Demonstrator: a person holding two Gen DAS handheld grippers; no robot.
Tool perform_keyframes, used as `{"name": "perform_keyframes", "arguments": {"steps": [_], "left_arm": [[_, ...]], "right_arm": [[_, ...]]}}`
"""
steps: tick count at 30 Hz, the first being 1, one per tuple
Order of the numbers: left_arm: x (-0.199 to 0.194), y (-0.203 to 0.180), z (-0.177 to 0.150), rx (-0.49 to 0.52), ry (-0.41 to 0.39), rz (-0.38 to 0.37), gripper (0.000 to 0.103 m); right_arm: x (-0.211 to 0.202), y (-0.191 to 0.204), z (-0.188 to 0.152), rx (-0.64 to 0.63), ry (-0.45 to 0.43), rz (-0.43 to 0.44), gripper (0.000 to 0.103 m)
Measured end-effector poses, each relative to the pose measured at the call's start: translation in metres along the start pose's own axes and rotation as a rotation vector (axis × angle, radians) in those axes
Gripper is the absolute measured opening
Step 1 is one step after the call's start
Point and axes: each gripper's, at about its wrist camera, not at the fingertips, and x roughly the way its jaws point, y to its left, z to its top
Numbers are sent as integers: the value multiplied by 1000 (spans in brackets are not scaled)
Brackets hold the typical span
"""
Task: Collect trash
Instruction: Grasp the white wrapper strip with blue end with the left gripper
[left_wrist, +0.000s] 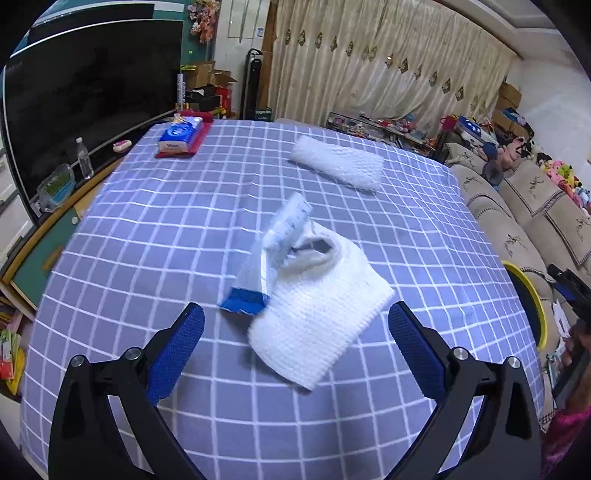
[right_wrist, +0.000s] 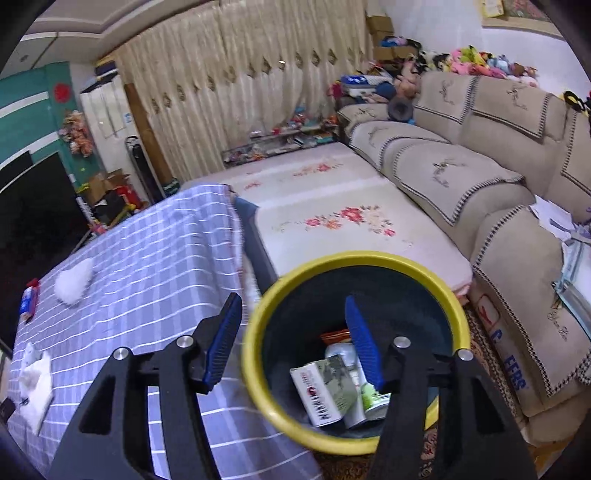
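Note:
A white foam net sleeve lies on the blue checked tablecloth, with a clear plastic wrapper with a blue end resting on its left side. My left gripper is open, its fingers on either side of the sleeve's near end. A second white foam sleeve lies farther back. My right gripper is open and empty above the yellow-rimmed trash bin, which holds a carton and cans. The sleeve and wrapper also show at the right wrist view's left edge.
A blue tissue pack on a red tray sits at the table's far left corner. A TV and a cabinet with a water bottle stand to the left. A sofa and a floral mat lie beyond the bin.

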Motion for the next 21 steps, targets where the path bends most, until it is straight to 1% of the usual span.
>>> {"name": "perform_keyframes", "arguments": {"steps": [5, 8, 10, 15, 17, 19, 20, 21], "left_arm": [[10, 9, 11, 22, 8, 25, 98], [20, 14, 19, 26, 29, 15, 98], [25, 18, 27, 23, 34, 6, 94], [34, 25, 52, 52, 35, 24, 87], [39, 25, 58, 69, 54, 15, 84], [47, 23, 62, 95, 84, 3, 77], [51, 21, 63, 112, 96, 10, 75], [55, 19, 63, 126, 105, 24, 71]], "right_arm": [[-11, 20, 2, -40, -15, 39, 56], [-13, 25, 1, -42, -14, 57, 56], [-12, 26, 1, -48, -8, 59, 56], [-8, 26, -1, -43, 6, 63, 56], [-6, 27, -1, -43, 13, 64, 56], [-3, 29, -3, -46, 20, 66, 56], [-2, 29, -3, -48, 23, 67, 56], [-1, 29, -4, -48, 25, 69, 56]]}}
